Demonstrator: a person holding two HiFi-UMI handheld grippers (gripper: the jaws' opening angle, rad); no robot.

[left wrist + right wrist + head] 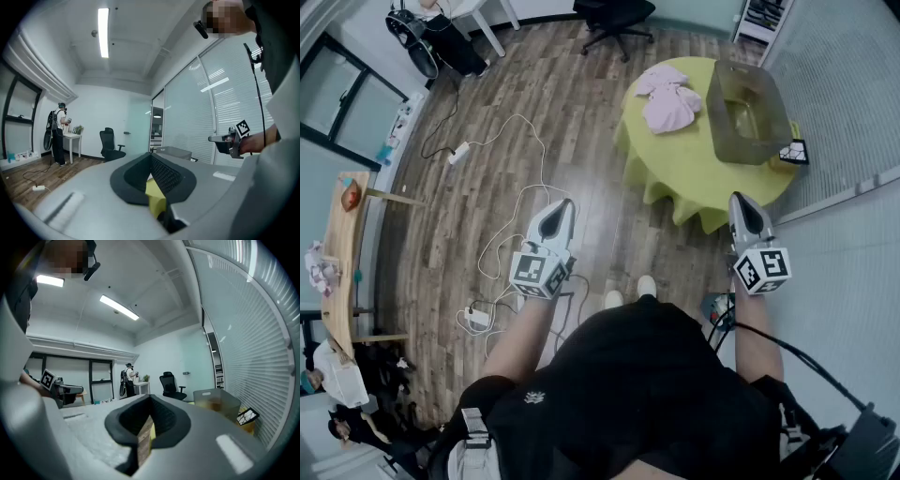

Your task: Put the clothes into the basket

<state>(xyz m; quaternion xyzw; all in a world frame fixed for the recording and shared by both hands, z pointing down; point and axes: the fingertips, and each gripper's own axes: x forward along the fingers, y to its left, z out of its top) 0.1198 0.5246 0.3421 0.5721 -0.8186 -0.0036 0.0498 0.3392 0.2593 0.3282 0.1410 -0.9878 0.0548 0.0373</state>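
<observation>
You are standing on the wooden floor [534,103], a little way back from the round bench [675,173] with its yellow-green cloth. You are holding both tools out level in front of you. The left tongs [560,208] are sitting pressed together at the tips, gripping nothing. The right tongs [744,201] are closed in the same way and are carrying nothing either. In the head view the left tongs are hanging over bare floor, while the right tongs are lining up with the bench's near edge.

The pink clothes [667,98] are lying in a loose heap on the far left part of the bench, well apart from both tools. The translucent basket [722,122] is standing upright near them on the right half of the bench, with a strip of cloth showing between the two. A black-and-white marker card [794,151] is resting at the bench's edge, just beside the basket's near right corner.

White cables [511,225] are trailing across the floor on your left, and a black office chair [614,19] is standing beyond the bench. In the right gripper view, another person [127,380] is standing at a white desk by the far wall.
</observation>
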